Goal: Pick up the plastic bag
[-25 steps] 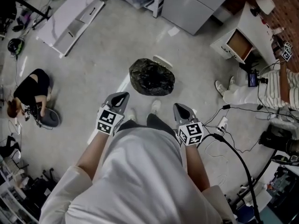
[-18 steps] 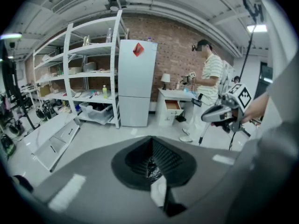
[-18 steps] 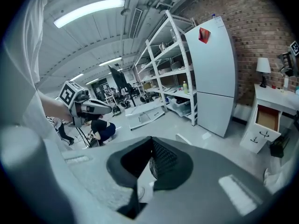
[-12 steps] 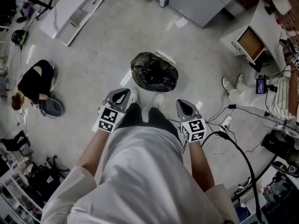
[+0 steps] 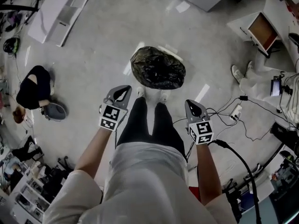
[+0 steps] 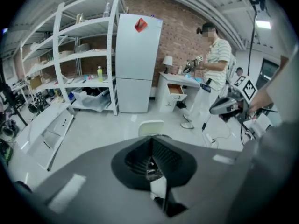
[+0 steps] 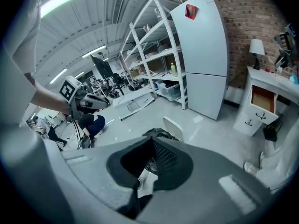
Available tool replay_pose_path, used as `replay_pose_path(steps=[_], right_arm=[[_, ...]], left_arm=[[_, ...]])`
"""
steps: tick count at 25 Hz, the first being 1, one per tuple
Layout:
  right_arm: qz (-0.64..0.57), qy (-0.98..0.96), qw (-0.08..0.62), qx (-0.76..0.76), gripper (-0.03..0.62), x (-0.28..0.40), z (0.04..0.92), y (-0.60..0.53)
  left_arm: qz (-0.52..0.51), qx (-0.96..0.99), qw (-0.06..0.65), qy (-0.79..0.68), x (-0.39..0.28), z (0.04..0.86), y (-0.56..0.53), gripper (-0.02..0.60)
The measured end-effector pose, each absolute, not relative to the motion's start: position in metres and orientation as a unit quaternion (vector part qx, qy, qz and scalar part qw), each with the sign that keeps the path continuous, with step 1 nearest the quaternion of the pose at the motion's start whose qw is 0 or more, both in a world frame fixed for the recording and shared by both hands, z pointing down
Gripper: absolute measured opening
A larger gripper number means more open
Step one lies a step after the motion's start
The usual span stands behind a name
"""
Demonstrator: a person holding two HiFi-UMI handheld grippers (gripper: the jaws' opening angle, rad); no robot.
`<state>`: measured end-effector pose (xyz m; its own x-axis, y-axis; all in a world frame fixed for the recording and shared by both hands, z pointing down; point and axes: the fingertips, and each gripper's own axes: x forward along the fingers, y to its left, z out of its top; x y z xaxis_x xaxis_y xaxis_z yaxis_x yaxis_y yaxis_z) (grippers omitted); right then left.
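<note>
While the black plastic bag point(image 5: 158, 67) lies untouched on the floor point(image 5: 93, 50) just beyond the person's shoes point(image 5: 141, 92), the left gripper point(image 5: 124, 88) and right gripper point(image 5: 191, 102) flank those shoes, both closed and empty; reaching, opening and gripping look all left to do.

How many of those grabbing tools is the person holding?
2. The left tool hangs beside the person's left leg and the right tool beside the right leg. Both are shut and empty, short of the black plastic bag on the floor. None seems hidden.
</note>
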<state>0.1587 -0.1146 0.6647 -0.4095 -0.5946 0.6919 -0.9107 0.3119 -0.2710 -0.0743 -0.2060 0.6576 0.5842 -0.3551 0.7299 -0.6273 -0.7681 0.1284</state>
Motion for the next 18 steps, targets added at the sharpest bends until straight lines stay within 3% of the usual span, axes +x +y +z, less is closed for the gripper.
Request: replay_pose_path(steps=[10,18], right_arm=[[0.378,-0.733,0.273,0.495,0.035,0.155,0.801,-0.124],[0.431,-0.681,0.281,0.521,0.081,0.18,0.934,-0.129]], left_arm=[[0.406,0.834,0.264,-0.264,-0.093,0.824,-0.235,0.008],[0.441,0.791,0.327,-0.27,-0.117,0.956,-0.261,0.077]])
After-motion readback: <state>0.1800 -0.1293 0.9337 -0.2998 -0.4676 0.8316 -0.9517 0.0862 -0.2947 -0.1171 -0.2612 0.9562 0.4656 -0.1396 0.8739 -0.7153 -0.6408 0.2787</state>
